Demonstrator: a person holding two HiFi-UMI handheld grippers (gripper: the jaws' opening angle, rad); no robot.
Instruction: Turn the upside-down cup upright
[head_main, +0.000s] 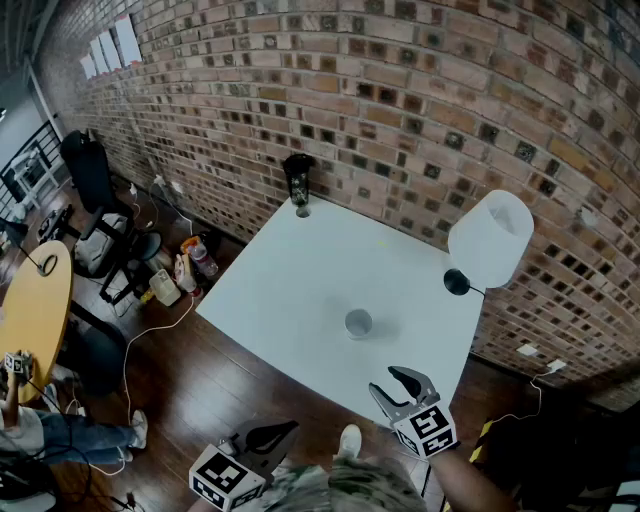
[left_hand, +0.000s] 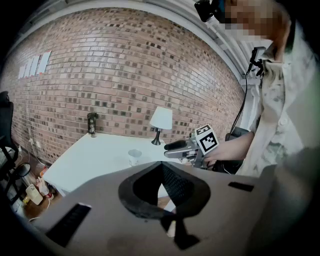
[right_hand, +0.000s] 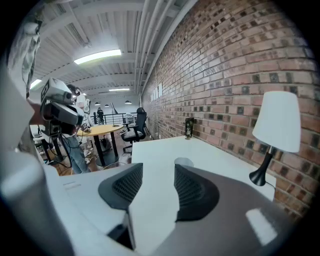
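Observation:
A small pale cup (head_main: 358, 323) stands alone near the middle of the white table (head_main: 290, 270); which end is up I cannot tell. It also shows in the left gripper view as the cup (left_hand: 134, 156) and beyond the right jaws as the cup (right_hand: 184, 161). My right gripper (head_main: 393, 381) hovers at the table's near edge, short of the cup, its jaws a narrow gap apart with nothing between them (right_hand: 158, 176). My left gripper (head_main: 288, 429) hangs lower left, off the table, with its tips together (left_hand: 162, 166). The right gripper (left_hand: 172, 145) is also visible from the left one.
A white-shaded lamp (head_main: 490, 240) on a black base stands at the table's right corner by the brick wall. A dark object (head_main: 297, 180) sits at the far corner. Left of the table are an office chair (head_main: 95, 190), a round yellow table (head_main: 35, 310) and floor clutter.

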